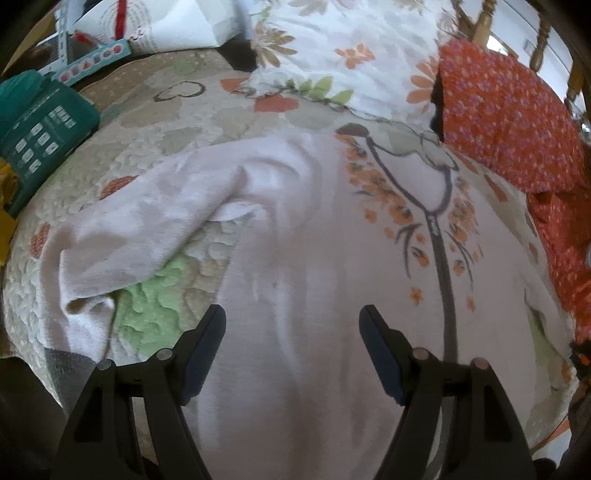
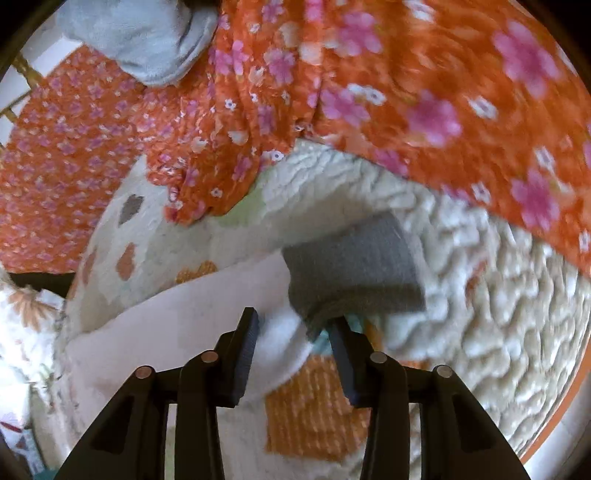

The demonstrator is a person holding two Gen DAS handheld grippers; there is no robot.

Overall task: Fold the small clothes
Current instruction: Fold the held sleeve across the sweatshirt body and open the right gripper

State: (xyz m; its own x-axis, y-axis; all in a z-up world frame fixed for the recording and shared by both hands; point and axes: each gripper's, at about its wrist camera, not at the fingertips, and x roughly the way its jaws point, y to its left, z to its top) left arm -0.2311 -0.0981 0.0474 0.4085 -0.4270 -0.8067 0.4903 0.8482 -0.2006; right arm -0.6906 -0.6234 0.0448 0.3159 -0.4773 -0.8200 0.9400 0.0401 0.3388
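Home bedroom. Work surface is a bed with a quilted floral bedspread (image 1: 173, 122), a flower-print pillow (image 1: 332, 48) at its head, and orange floral fabric (image 1: 506, 114) heaped alongside. Turned wooden chair spindles (image 1: 541, 44) stand behind, with a teal packet (image 1: 44, 129) and paper bag (image 1: 166, 26) off to the side.

My left gripper (image 1: 291, 328) hung with jaws spread wide over the pale pink garment (image 1: 295, 258); its sleeve (image 1: 155, 221) trailed beyond the left jaw across the quilt (image 1: 155, 122).
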